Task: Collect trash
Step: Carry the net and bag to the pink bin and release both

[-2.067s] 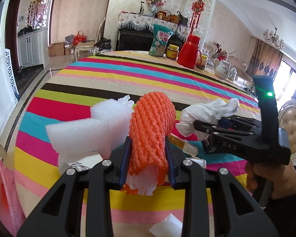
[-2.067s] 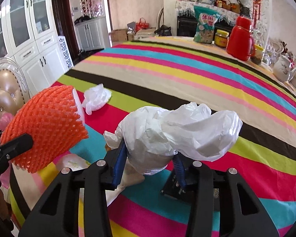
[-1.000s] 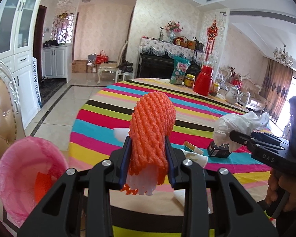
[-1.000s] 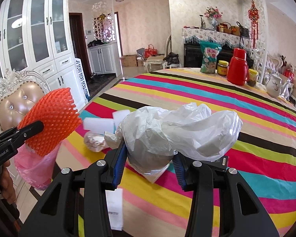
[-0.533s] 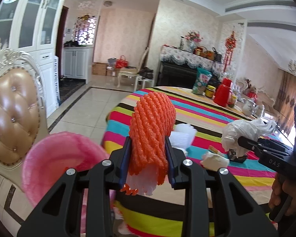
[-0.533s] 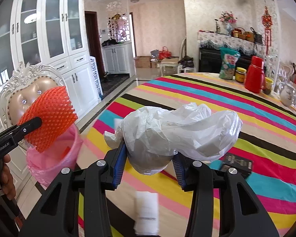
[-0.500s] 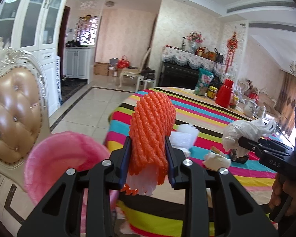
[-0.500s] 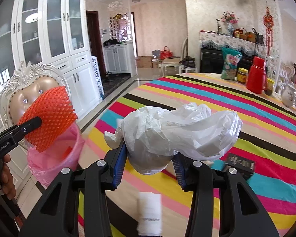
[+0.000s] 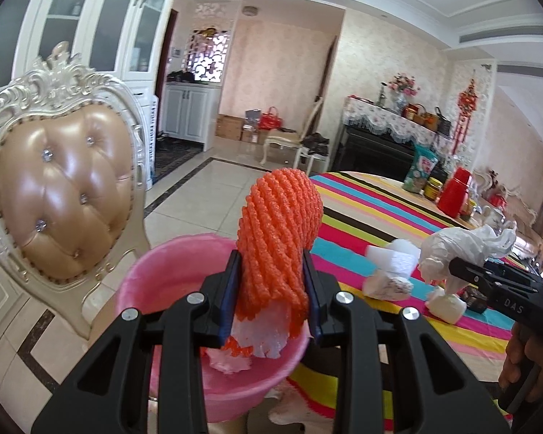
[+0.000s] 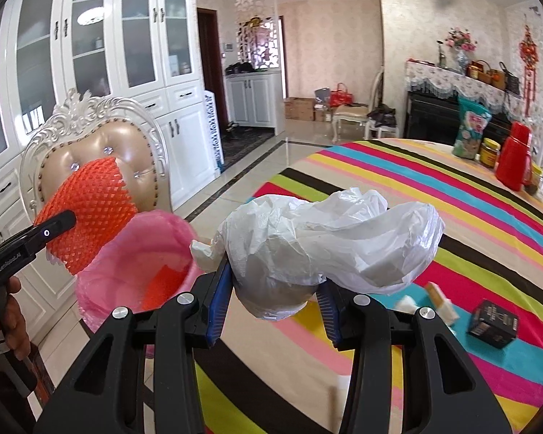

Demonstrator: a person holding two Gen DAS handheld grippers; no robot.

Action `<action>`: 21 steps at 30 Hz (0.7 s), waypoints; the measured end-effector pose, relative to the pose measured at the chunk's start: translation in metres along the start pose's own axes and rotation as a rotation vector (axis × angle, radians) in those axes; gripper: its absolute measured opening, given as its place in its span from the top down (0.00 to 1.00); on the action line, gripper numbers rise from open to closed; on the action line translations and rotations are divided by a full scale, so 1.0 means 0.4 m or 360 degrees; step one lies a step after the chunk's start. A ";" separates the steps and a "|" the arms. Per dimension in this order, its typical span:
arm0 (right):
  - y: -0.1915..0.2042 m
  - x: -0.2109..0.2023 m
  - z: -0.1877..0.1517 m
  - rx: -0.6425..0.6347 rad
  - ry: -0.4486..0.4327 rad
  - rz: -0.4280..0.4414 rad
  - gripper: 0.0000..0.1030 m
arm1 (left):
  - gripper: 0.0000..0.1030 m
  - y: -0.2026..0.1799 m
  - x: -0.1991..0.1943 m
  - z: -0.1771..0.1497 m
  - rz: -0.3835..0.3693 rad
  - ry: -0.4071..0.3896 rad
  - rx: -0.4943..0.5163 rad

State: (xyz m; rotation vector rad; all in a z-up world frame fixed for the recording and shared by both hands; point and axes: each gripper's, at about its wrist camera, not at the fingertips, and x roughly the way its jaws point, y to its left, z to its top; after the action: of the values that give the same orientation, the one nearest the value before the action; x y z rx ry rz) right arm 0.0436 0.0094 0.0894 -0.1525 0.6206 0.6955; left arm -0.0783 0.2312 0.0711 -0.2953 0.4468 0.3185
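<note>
- Left wrist view: left gripper (image 9: 271,291) is clamped on the orange foam net (image 9: 279,231), poised over the pink bin (image 9: 170,275).
- Right gripper (image 10: 274,294) pinches a crumpled white plastic bag (image 10: 329,238), not yet binned.
- Bin already holds scraps; a white foam piece (image 9: 392,258), a wrapper (image 9: 385,285) and a black box (image 10: 493,323) lie uncollected on the striped table (image 10: 452,195).

The right gripper (image 9: 463,271), seen from the left wrist view, bears "DAS" in pale letters on its black body. In the right wrist view, the left gripper (image 10: 59,224) carries small white lettering on its side that looks like "GenRobot.AI". Print on the green snack bag (image 10: 470,130) is too small to read
</note>
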 end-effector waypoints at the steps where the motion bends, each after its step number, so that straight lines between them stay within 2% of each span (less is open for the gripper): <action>1: 0.014 0.008 0.003 -0.0011 0.0005 0.0012 0.59 | 0.70 0.012 0.002 0.000 0.0010 0.0000 -0.0010; 21: 0.234 0.153 0.033 -0.0173 0.0089 0.0234 0.58 | 0.68 0.157 0.029 -0.020 0.0135 0.0035 -0.0124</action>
State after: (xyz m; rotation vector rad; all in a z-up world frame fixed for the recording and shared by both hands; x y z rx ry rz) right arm 0.0264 0.1192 0.0708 -0.2290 0.6522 0.8699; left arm -0.0941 0.2881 0.0460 -0.3570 0.4702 0.4164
